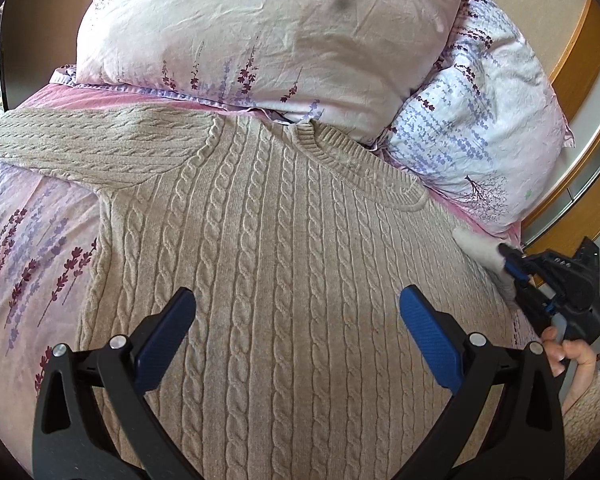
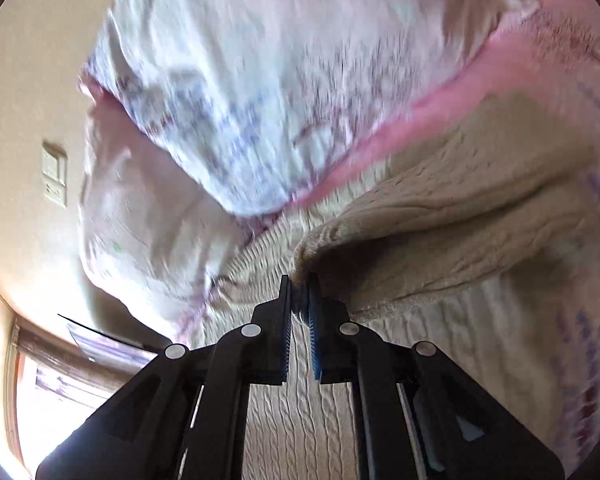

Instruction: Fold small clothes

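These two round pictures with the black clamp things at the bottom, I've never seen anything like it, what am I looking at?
Nothing robotic here: a person holds a pair of hand-held tongs in each hand, and each pair carries a wide-angle camera looking forward along its two fingers. That lens makes the pictures round and bent.

The left camera's picture shows the left tongs open above a beige cable-knit sweater spread flat on a bed with floral bedding, two pillows behind it. At the right edge you see the right tongs and the person's hand.

The right camera's picture is blurry; there the right tongs are shut on a bunched edge of the sweater. It looks like the sleeve, though I can't be sure.
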{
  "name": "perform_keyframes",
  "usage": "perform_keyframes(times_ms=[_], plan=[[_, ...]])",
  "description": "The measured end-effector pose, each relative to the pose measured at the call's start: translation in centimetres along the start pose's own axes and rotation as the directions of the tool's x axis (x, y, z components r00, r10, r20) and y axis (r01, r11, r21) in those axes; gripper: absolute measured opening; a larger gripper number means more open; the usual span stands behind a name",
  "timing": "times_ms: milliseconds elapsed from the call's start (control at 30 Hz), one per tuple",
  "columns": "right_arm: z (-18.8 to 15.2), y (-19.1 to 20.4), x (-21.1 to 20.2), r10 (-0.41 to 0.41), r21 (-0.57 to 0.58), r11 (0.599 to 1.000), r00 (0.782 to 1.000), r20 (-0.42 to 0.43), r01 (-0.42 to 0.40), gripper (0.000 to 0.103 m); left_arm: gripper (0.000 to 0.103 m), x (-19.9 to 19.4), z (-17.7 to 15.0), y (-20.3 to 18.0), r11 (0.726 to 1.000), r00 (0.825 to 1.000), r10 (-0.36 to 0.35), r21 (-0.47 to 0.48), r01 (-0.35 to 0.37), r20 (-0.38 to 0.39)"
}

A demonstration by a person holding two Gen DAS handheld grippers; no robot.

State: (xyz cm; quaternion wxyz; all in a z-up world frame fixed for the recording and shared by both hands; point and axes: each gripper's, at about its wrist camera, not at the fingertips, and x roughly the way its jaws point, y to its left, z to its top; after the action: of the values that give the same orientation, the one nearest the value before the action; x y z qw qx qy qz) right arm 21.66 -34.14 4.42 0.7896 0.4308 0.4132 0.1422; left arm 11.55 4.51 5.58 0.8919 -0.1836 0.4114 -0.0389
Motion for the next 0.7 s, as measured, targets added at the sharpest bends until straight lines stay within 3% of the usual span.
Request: perform_keyframes(times_ms=[67, 133, 200, 267, 467, 533, 567, 633, 700], plan=[[-1.1, -0.4, 2.2, -0.035, 0.016, 0.999, 0.996, -0.077, 0.036, 0.011, 0.101, -0.3, 0.2, 0.5, 1.000, 1.000, 0.003, -0.008, -0.003, 0.002], [-1.7, -0.9, 2.5, -0.044, 0.053, 0.997, 0.994, -0.096, 0.049, 0.014, 0.101, -0.7, 0.3, 1.1, 1.000, 1.000, 0.006, -0.013, -0.006, 0.009], [-1.1, -1.4, 1.6, -0.022, 0.094, 0.995, 0.998, -0.060, 0.028, 0.032, 0.101, -1.0, 0.5, 1.7, 1.000, 1.000, 0.013, -0.019, -0.012, 0.017], [-0.1, -1.9, 0.3, -0.041, 0.128, 0.991, 0.999, 0.002, 0.040, 0.041, 0.101, -1.2, 0.6, 2.3, 0.999, 1.000, 0.020, -0.031, -0.019, 0.019], [2.1, -4.8, -2.0, -0.163, 0.292, 0.950, 0.974, 0.158, 0.111, 0.040, 0.101, -1.8, 1.1, 3.9, 0.998, 0.999, 0.035, -0.049, -0.034, 0.024], [2.6, -5.0, -2.3, -0.212, 0.309, 0.940, 0.958, 0.195, 0.145, 0.028, 0.101, -2.0, 1.3, 4.4, 0.998, 0.999, 0.040, -0.053, -0.039, 0.030], [2.8, -4.7, -2.3, -0.242, 0.292, 0.940, 0.948, 0.205, 0.177, 0.014, 0.101, -2.1, 1.4, 4.6, 0.998, 0.999, 0.043, -0.056, -0.041, 0.032], [3.3, -2.8, -1.8, -0.263, 0.209, 0.954, 0.937, 0.231, 0.216, 0.010, 0.101, -2.4, 1.7, 5.1, 0.997, 0.998, 0.051, -0.062, -0.048, 0.040], [3.4, 0.4, -0.7, -0.223, 0.085, 0.974, 0.944, 0.244, 0.208, 0.009, 0.101, -2.5, 2.1, 5.4, 0.997, 0.998, 0.049, -0.057, -0.046, 0.043]])
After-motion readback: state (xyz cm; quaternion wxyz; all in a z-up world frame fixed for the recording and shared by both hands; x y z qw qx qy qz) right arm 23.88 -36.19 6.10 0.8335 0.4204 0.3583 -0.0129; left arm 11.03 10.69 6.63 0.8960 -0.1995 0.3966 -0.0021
